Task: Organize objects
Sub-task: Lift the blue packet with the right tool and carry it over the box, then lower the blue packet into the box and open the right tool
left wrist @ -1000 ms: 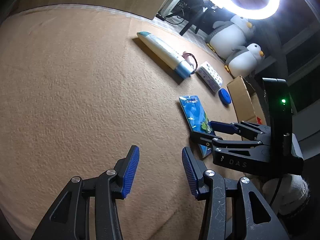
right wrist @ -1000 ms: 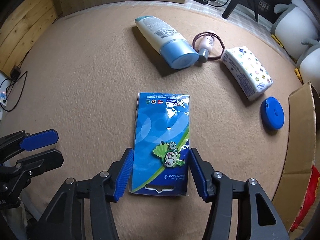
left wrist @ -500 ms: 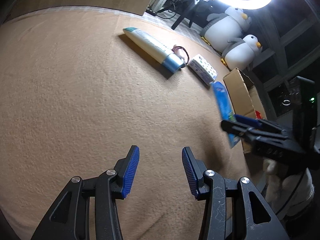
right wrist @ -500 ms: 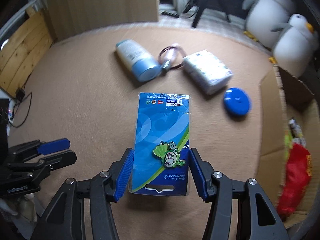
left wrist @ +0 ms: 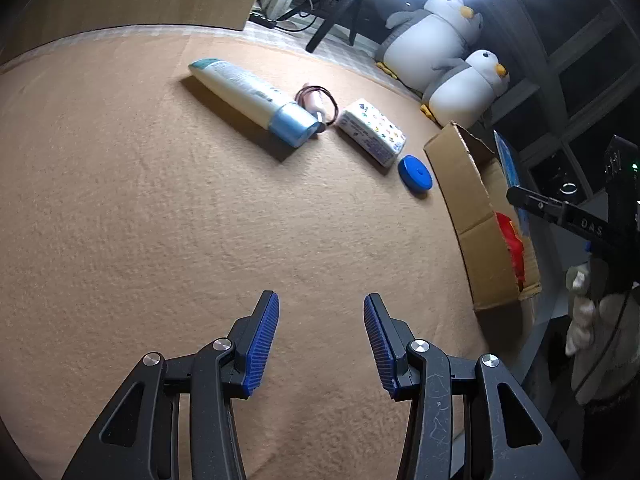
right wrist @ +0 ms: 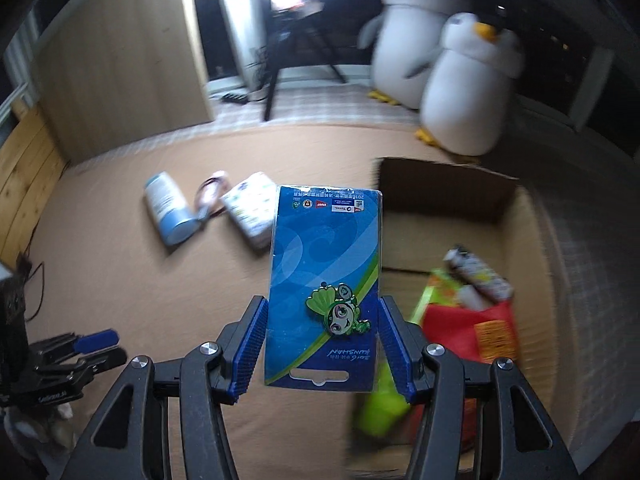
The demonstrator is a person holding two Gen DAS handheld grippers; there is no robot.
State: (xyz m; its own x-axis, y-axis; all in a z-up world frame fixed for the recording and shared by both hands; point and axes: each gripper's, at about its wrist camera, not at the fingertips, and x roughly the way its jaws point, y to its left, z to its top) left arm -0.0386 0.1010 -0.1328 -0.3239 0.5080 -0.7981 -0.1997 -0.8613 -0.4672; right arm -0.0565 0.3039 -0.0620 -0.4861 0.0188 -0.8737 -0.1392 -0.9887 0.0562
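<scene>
My right gripper (right wrist: 322, 348) is shut on a blue pin card (right wrist: 326, 272) with a green mascot badge and holds it in the air at the near left edge of the open cardboard box (right wrist: 524, 240). In the left wrist view the card (left wrist: 508, 160) shows edge-on over the box (left wrist: 472, 200). My left gripper (left wrist: 320, 340) is open and empty low over the tan mat. A white and blue bottle (left wrist: 256, 100), a tissue pack (left wrist: 372, 132) and a blue round lid (left wrist: 415, 172) lie on the mat.
The box holds a red packet (right wrist: 468, 328), a green item (right wrist: 380, 404) and a small patterned tube (right wrist: 480, 270). A dark hair tie with a small tube (left wrist: 316, 98) lies by the bottle. Two plush penguins (right wrist: 444, 64) stand behind the box. A ring light on a tripod (right wrist: 296, 40) is behind the mat.
My right gripper has lifted the pin card off the mat and carried it right, up to the cardboard box. My left gripper stays open over the mat.
</scene>
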